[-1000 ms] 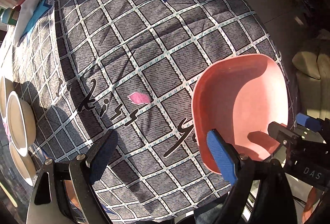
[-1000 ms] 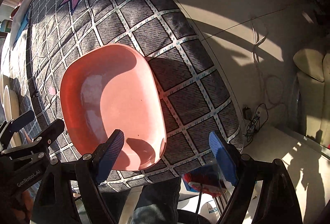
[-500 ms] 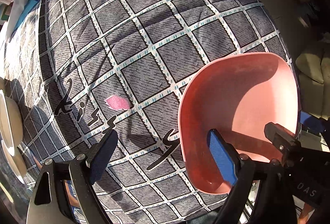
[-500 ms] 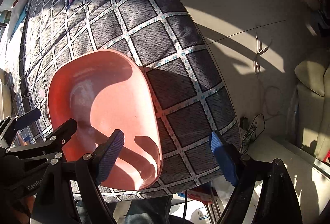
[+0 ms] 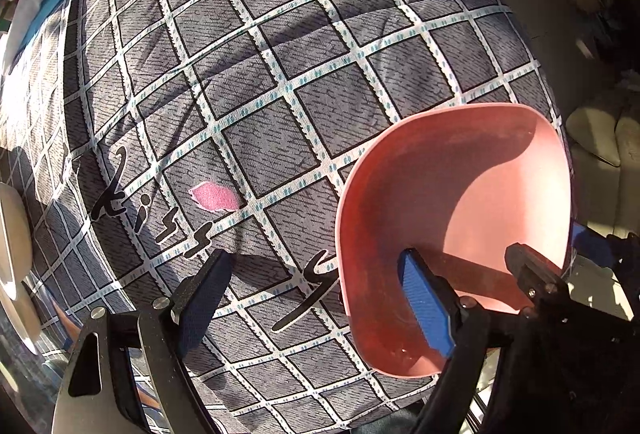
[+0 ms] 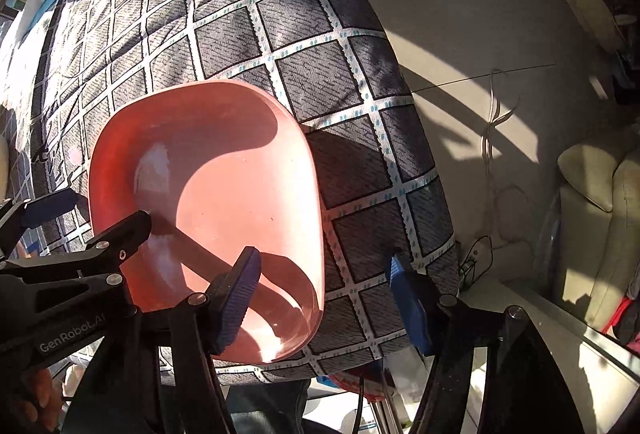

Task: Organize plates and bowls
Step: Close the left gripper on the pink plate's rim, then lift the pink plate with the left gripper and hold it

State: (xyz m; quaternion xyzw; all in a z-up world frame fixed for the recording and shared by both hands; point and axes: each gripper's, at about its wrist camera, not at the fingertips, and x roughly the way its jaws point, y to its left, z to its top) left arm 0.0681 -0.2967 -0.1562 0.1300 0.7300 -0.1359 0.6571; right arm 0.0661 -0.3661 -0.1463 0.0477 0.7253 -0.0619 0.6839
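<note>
Between the spread fingers of the left gripper (image 5: 316, 302), the pink bowl's (image 5: 460, 218) near rim sits ungripped on the checked tablecloth (image 5: 248, 74). Likewise gaping, the right gripper (image 6: 324, 298) straddles the bowl's right edge, clamping nothing. White dishes (image 5: 12, 230) lie far left.

The left gripper (image 5: 316, 306) has its fingers spread wide; its right finger (image 5: 426, 308) reaches over the pink bowl (image 5: 472, 202). The right gripper (image 6: 326, 298) is likewise spread, left finger (image 6: 238, 294) over the bowl, gripping nothing.
</note>
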